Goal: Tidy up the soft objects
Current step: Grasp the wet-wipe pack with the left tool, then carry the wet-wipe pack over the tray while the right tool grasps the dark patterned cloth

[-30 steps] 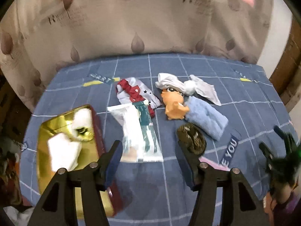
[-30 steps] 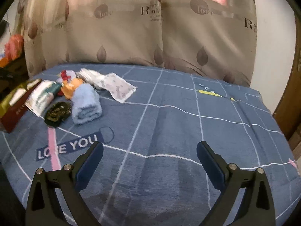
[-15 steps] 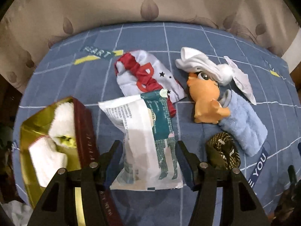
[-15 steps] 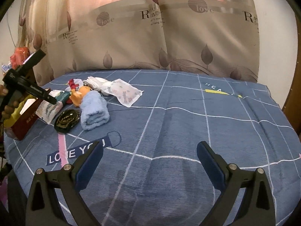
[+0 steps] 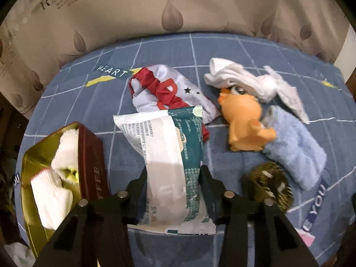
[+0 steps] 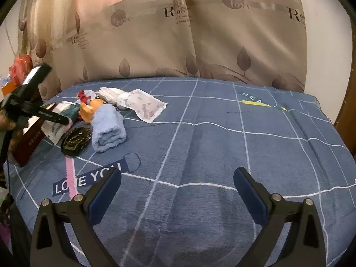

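Note:
My left gripper is open, its fingers on either side of a white and green soft pack lying on the blue bedsheet. A gold tin holding white socks sits just left of it. Behind lie a red and white cloth, an orange plush toy, a white cloth, a rolled blue towel and a dark round pouch. My right gripper is open and empty over bare sheet; the towel and the left gripper show far left.
A beige curtain hangs close behind the bed. A patterned white cloth lies spread beside the pile. The bed's right edge meets a wooden frame.
My left gripper has moved forward and down over the soft pack, so its fingers now straddle it and have narrowed a little. The right gripper has tilted up slightly and stays open.

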Tool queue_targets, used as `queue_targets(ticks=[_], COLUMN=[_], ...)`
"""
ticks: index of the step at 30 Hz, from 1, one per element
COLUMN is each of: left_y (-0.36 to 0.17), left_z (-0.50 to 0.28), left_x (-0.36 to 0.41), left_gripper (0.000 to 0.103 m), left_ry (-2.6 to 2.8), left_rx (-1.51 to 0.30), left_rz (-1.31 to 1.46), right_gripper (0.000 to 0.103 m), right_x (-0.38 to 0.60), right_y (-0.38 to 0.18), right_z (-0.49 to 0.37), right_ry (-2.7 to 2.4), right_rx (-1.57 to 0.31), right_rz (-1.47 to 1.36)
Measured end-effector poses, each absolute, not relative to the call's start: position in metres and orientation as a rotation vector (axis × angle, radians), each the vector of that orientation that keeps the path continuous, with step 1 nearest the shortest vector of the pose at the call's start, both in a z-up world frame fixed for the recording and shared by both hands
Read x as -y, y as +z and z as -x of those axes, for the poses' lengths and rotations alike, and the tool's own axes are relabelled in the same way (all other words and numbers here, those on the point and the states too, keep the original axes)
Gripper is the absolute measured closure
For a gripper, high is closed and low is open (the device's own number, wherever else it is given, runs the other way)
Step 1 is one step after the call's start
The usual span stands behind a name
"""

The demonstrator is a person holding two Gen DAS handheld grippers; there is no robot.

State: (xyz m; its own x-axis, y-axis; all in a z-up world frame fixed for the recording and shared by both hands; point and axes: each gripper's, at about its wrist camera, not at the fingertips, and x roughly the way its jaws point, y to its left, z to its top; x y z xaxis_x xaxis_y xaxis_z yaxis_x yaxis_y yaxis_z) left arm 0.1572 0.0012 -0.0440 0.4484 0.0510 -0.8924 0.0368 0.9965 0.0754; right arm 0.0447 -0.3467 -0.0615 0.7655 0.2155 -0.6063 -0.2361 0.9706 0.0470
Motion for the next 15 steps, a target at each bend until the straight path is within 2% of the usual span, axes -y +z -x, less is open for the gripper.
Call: queue_targets(ticks=[8, 15], left_y=[0.001, 0.03], left_z=[-0.086, -0.021], left_x=[0.001, -0.029], left_gripper=[0.061, 0.061], left_ry=[-0.05, -0.054], left_rx=[-0.992, -0.955], left_rz=[0.039, 0.17], right_gripper=[0.002, 0.002], right_x=[0.345, 0.344], right_y=[-0.062, -0.061], right_z=[-0.046, -0.047], right_ry=[0.231, 0.232], right_rx=[-0.665, -0.657], right_rz=[0.058, 0.064])
